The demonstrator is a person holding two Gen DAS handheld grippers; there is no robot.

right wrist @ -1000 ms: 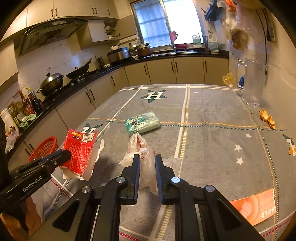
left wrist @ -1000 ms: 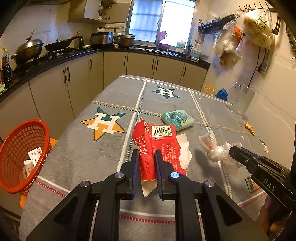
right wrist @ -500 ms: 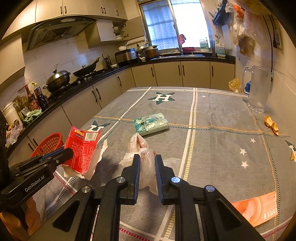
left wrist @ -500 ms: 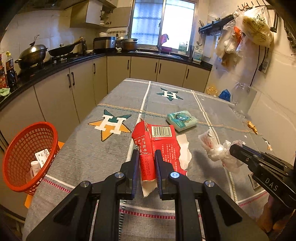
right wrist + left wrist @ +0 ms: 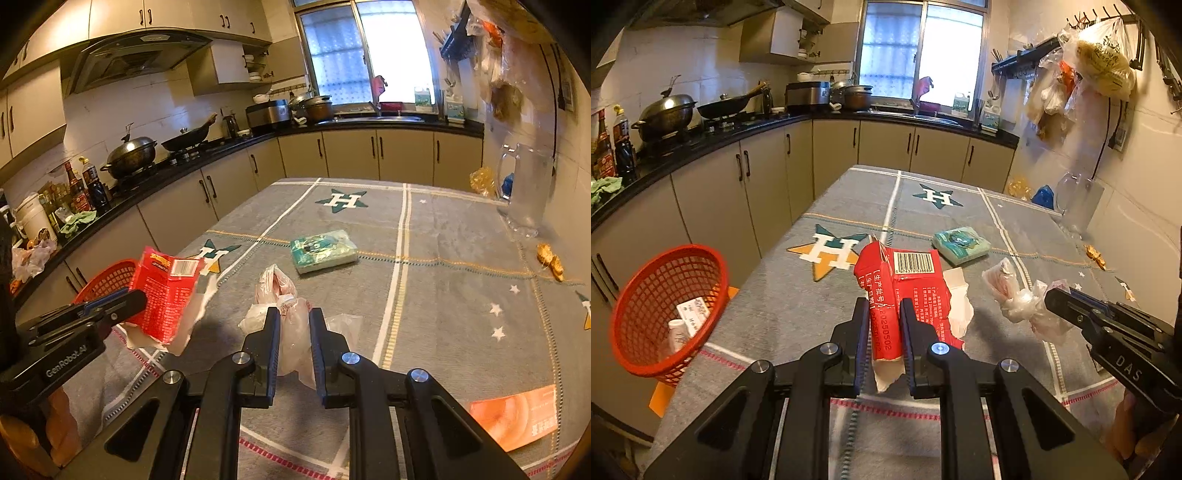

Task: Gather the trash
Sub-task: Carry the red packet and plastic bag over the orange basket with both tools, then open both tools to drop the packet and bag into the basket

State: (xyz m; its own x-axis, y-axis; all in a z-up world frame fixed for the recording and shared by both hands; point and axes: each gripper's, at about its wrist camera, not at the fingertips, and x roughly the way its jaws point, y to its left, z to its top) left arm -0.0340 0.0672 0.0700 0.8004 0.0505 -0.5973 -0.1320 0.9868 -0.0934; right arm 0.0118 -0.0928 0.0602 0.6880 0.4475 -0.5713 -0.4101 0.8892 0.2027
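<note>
While the kitchen counter with a wok (image 5: 729, 105) and a lidded pot (image 5: 666, 110) runs along the left wall, a long table (image 5: 443, 258) fills the middle of the room, covered with a grey cloth that has star marks with the letter H. On the cloth lie a green tissue pack (image 5: 323, 250), an orange leaflet (image 5: 517, 415) near the front edge and a clear pitcher (image 5: 524, 188) by the right wall. Beside the table's left edge sits a red mesh basket (image 5: 665, 310) with some small trash inside.

The left gripper (image 5: 884, 321) is raised above the table, its fingers closed on a torn red carton (image 5: 905, 288), which hangs in the air. The right gripper (image 5: 293, 325) is just beside it on the right, closed on a crumpled clear plastic bag (image 5: 284, 306), also lifted off the cloth.
</note>
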